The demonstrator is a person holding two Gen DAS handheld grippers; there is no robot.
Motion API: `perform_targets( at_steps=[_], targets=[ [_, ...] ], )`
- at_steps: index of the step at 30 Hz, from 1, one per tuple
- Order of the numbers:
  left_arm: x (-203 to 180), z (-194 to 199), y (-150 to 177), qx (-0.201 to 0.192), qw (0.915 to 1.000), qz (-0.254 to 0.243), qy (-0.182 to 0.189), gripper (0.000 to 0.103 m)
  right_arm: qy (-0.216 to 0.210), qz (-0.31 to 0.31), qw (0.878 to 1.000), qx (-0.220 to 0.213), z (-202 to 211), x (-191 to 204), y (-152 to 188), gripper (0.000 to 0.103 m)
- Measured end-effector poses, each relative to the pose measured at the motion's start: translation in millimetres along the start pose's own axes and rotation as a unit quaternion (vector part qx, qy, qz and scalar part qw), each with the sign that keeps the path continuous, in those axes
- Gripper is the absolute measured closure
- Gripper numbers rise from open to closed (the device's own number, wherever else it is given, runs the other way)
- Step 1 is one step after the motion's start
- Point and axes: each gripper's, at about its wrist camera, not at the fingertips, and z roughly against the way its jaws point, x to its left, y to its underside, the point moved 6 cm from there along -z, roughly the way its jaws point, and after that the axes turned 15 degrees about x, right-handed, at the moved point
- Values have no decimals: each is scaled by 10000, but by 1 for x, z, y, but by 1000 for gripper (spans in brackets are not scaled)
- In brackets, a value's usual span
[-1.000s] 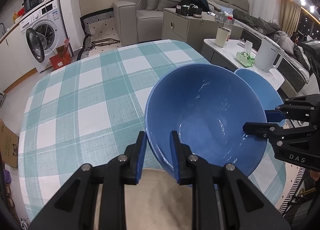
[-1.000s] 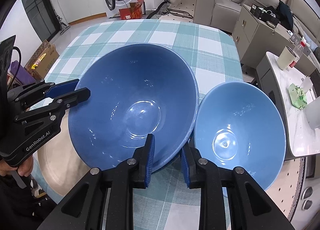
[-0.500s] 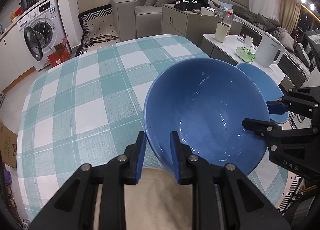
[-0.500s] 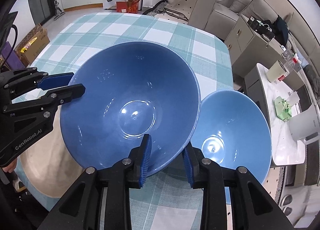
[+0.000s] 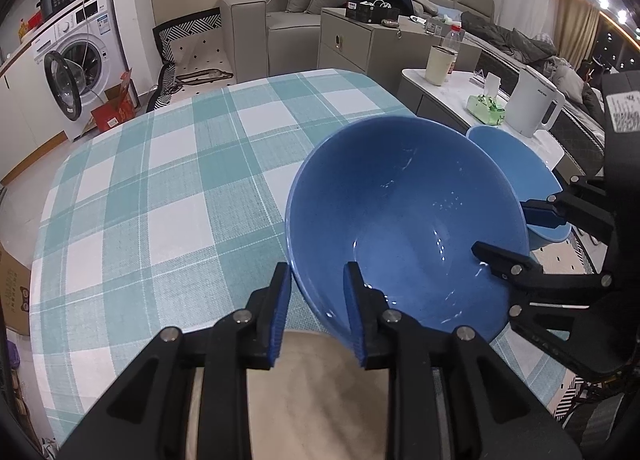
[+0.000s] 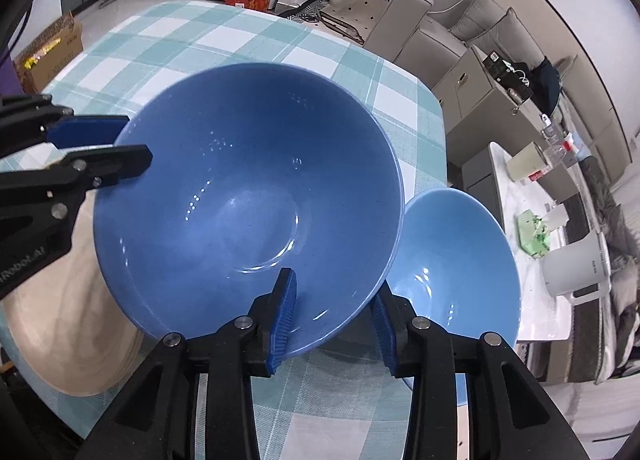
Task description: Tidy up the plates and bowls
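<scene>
Table (image 5: 168, 195) under a teal-and-white checked cloth carries everything, with a round pale wooden plate (image 6: 72, 300) at its near edge. Held tilted above that plate is the large dark-blue glazed bowl (image 6: 248, 195), gripped from two sides: left tongs (image 5: 316, 312) clamped across its near rim, right tongs (image 6: 332, 312) clamped across the opposite rim, one finger inside and one outside in each case. Just beside it sits the smaller light-blue glazed bowl (image 6: 452, 264) on the cloth. Ceramic like this is probably heavy, rigid, slick under the pads and chip-prone, so the rim wall is the sensible hold, and level carrying matters.
</scene>
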Motion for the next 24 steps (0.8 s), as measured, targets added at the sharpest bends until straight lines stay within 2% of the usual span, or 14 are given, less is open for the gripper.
perform_targets(
  at_steps=[7,13,17,19,20,23,24],
  targets=[
    [1,3,1,-17,10000,0,22,77,-87,21,10000,9,-3,1,-1,57],
    [2,6,0,-63,10000,-5,19,76,-407,-45,9992,-35,0,-4,0,53],
    [0,11,0,-145,9998,-101,19,62,-660,-110,9977,-127,5,-7,3,41],
    [-1,14,0,-157,9998,-123,14,62,-638,-150,9976,-240,10,-8,4,29],
    [-1,14,0,-157,9998,-122,5,61,-691,-149,9971,-294,14,-8,5,29],
    [-2,18,0,-162,9998,-141,-28,50,-712,-195,9963,-438,23,-12,7,29],
    [-3,19,0,-165,9997,-175,-34,50,-718,-242,9958,-515,25,-16,7,27]
  ],
)
